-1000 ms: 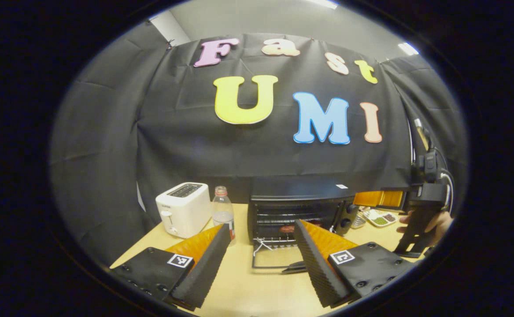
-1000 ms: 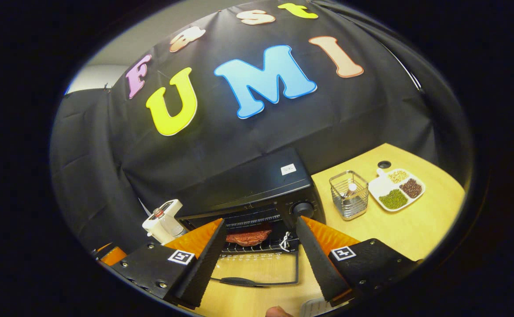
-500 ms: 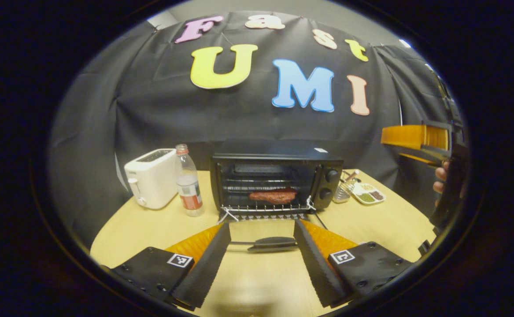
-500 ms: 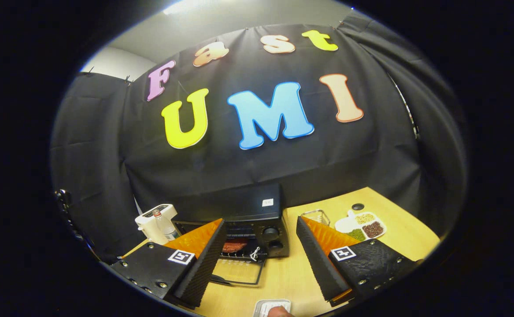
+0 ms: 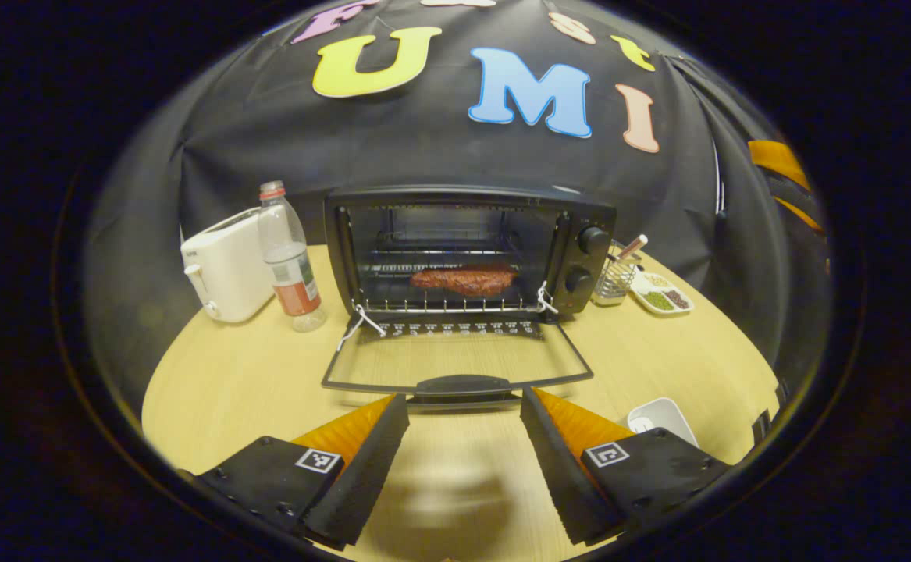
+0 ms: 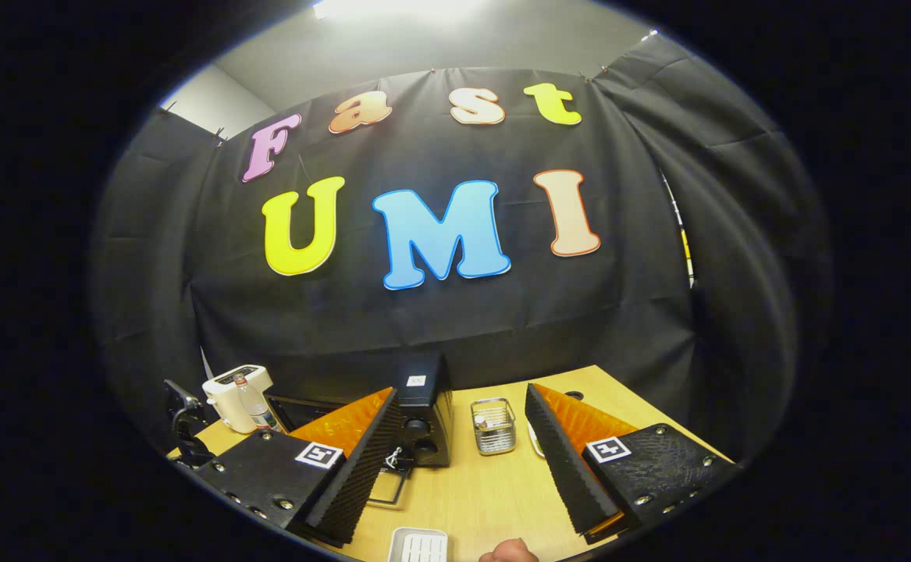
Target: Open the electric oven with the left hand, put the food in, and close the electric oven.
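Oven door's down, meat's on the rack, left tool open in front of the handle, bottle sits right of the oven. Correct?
Not quite: the bottle stands left of the oven, between it and the toaster, as the left gripper view shows. The rest holds: door down, meat on the rack, left tool open in front of the handle.

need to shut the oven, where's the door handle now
In the left gripper view the door handle lies low on the table, just ahead of the open left gripper.

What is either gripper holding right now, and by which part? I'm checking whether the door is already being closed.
Nothing. The left gripper is open just short of the door handle, not touching it; the right gripper is open and empty.
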The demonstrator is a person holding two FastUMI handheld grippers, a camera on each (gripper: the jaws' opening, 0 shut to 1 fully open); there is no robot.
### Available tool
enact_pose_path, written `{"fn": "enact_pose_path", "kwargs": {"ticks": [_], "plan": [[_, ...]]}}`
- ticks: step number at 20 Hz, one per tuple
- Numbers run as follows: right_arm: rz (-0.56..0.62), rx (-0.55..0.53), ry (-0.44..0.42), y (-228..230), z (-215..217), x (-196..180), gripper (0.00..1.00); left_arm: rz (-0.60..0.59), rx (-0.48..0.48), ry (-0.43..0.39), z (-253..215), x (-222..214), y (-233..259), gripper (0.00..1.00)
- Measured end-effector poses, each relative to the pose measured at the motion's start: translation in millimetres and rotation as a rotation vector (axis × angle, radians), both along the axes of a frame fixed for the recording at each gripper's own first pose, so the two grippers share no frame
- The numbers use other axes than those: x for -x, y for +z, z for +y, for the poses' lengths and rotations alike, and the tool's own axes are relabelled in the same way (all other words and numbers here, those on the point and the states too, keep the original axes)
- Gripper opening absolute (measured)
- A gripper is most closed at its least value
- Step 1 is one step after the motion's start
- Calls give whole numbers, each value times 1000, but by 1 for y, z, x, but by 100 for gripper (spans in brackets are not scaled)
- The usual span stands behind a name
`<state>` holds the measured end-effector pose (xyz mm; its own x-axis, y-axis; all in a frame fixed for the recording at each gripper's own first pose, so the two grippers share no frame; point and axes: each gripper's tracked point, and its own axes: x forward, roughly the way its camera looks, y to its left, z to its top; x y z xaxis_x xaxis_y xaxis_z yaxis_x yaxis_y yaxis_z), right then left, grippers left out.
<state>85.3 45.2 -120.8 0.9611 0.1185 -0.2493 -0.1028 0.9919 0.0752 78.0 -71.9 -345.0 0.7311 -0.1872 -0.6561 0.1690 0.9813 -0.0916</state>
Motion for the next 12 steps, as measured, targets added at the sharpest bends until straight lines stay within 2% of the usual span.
{"fn": "enact_pose_path", "kwargs": {"ticks": [5,6,10,12], "plan": [[12,8,-35,4,-15,3,98,107,-4,-5,-3,-3,-35,100],[14,17,-38,4,-18,4,98,121,-2,-2,-2,-5,-41,98],[16,38,-45,6,-26,7,98,147,3,1,-2,-10,-54,100],[24,33,-40,7,-26,10,98,150,-6,2,-3,-13,-59,98]]}}
